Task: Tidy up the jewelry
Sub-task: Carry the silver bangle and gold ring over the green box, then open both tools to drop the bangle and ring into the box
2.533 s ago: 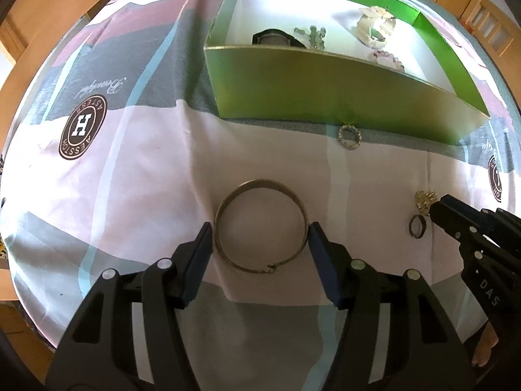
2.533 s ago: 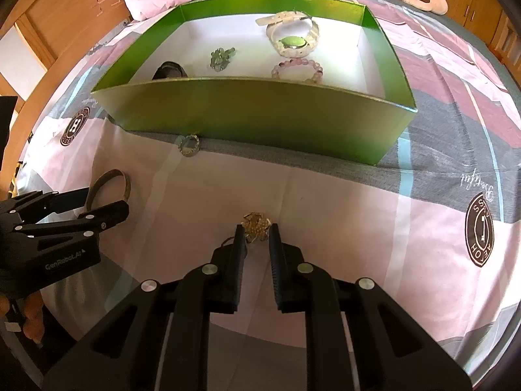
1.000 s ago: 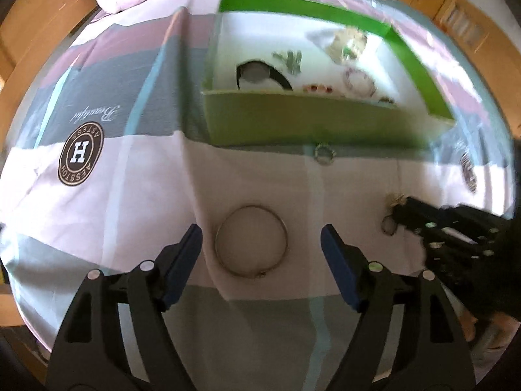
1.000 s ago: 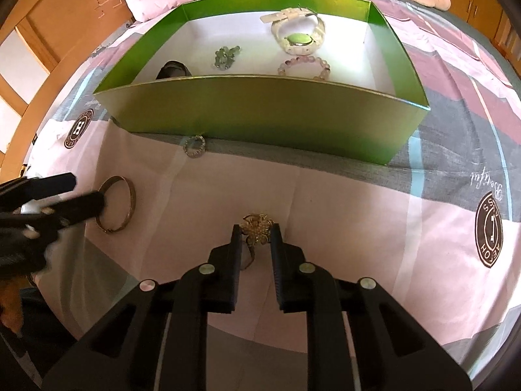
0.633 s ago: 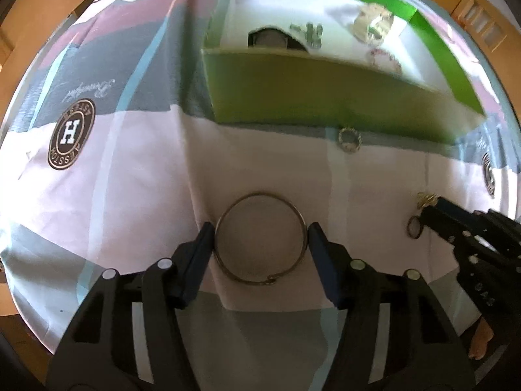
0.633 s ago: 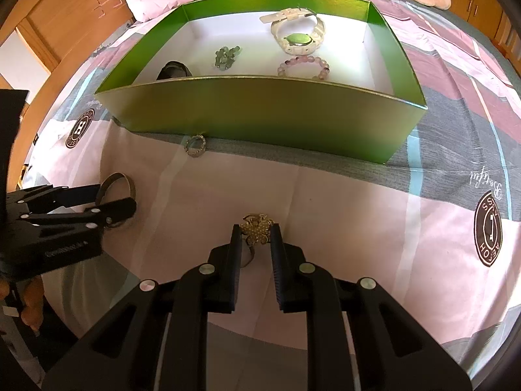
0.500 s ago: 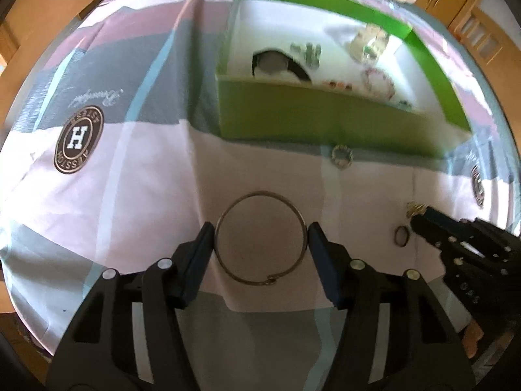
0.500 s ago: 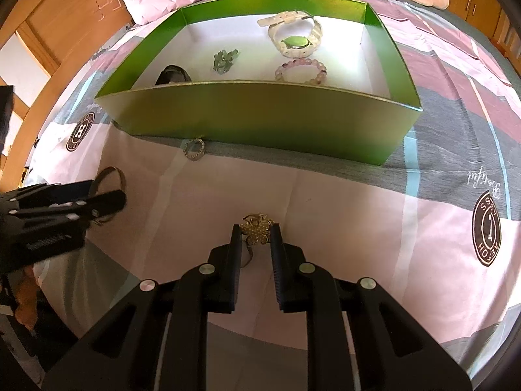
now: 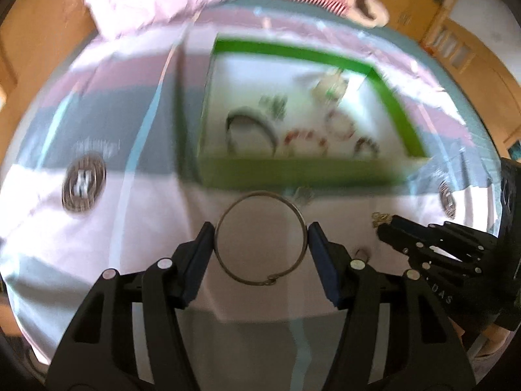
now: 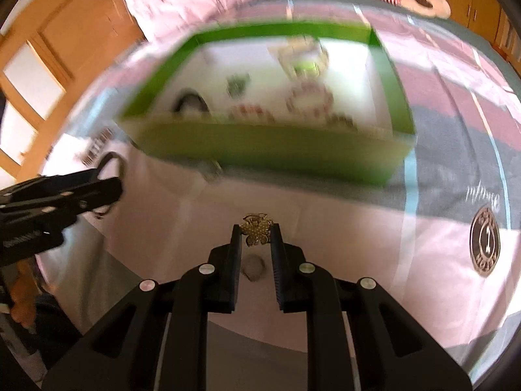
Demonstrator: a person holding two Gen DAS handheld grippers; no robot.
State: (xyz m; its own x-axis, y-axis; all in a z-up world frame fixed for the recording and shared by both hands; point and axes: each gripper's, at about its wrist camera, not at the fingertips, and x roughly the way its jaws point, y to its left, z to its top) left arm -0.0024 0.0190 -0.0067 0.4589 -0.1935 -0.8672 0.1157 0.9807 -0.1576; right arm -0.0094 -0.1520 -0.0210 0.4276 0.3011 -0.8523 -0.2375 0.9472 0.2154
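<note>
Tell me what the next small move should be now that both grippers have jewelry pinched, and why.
Probably carry both forward over the green cardboard box. The left gripper is shut on the thin metal bangle, the right gripper on the small gold flower brooch. Both pieces look clear of the striped bedspread, and the other jewelry already lies in that box.

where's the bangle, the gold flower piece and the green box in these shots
bangle (image 9: 260,207), left wrist view, top arc of the metal hoop
gold flower piece (image 10: 257,229), right wrist view, middle of the flower
green box (image 10: 270,150), right wrist view, near outer wall
</note>
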